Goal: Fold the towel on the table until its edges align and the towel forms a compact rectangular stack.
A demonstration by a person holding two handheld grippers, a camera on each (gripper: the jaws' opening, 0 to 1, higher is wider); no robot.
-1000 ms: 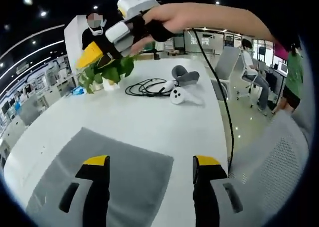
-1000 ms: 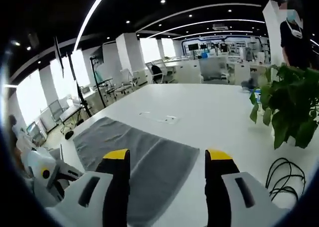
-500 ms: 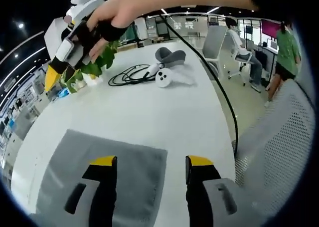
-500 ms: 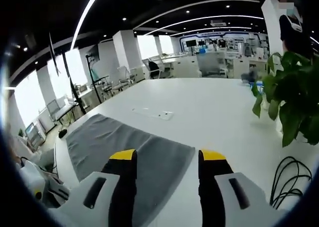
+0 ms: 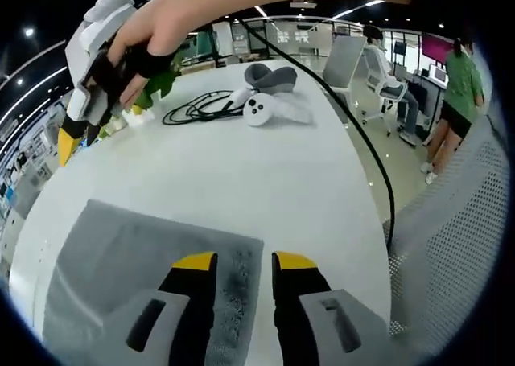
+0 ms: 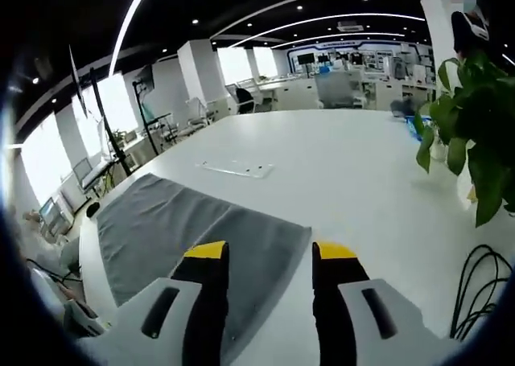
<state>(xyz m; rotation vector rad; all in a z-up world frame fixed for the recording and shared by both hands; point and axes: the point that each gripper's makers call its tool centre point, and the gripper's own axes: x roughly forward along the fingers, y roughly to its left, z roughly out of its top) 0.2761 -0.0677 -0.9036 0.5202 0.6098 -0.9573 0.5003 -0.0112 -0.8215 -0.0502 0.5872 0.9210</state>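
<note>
Fingertips (image 5: 195, 263) straddle the towel (image 5: 121, 261) edge — left gripper (image 5: 245, 263) nearly closed.

Left gripper (image 5: 243, 263): two black fingers (image 5: 195, 289) with yellow tips, grey housings with dark slots at the base. Right gripper (image 6: 266, 253): identical build, black fingers (image 6: 211, 294), yellow tips, grey slotted housings. In the left gripper view it shows a white body, a black strap and a black cable (image 5: 354, 133).

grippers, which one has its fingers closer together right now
The left gripper: its fingers sit nearly shut over the grey towel's corner. The right gripper fingers stand wider apart.
</note>
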